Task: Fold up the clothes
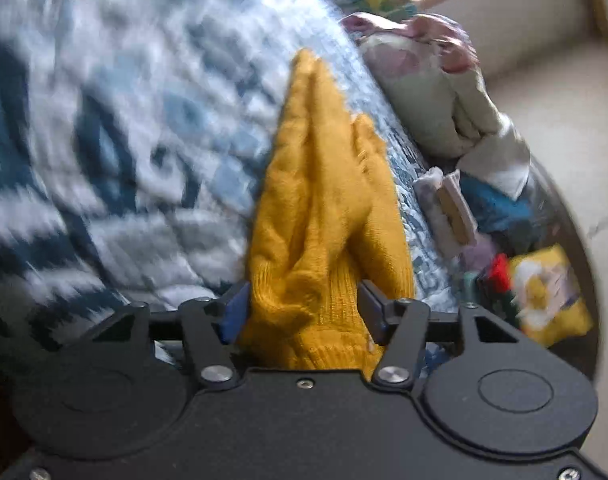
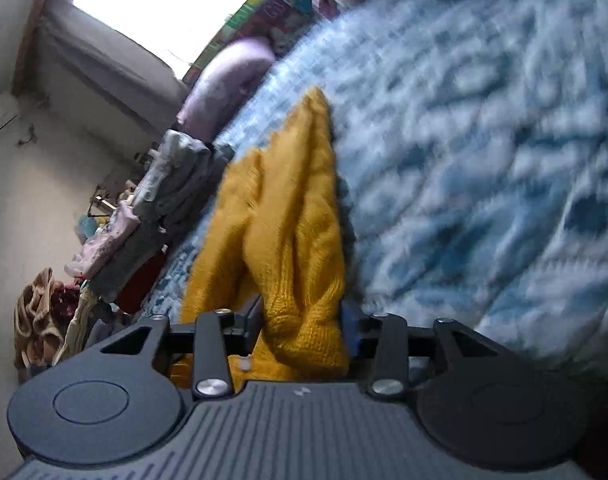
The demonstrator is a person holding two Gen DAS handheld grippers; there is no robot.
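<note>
A mustard-yellow knitted garment (image 1: 324, 200) hangs stretched over a blue and white patterned bedspread (image 1: 123, 140). My left gripper (image 1: 304, 308) is shut on a bunched ribbed edge of it, and the cloth runs away from the fingers in long folds. In the right wrist view the same yellow knit (image 2: 287, 220) fills the space between the fingers of my right gripper (image 2: 304, 320), which is shut on another part of its edge. The bedspread (image 2: 484, 160) is blurred in both views.
Folded and bundled clothes (image 1: 432, 92) lie along the bed's right edge, with a cluttered basket of items (image 1: 536, 288) below. A stack of folded grey and pink clothes (image 2: 159, 200), a lilac pillow (image 2: 227, 80) and a brown heap (image 2: 39, 320) line the bed's left side.
</note>
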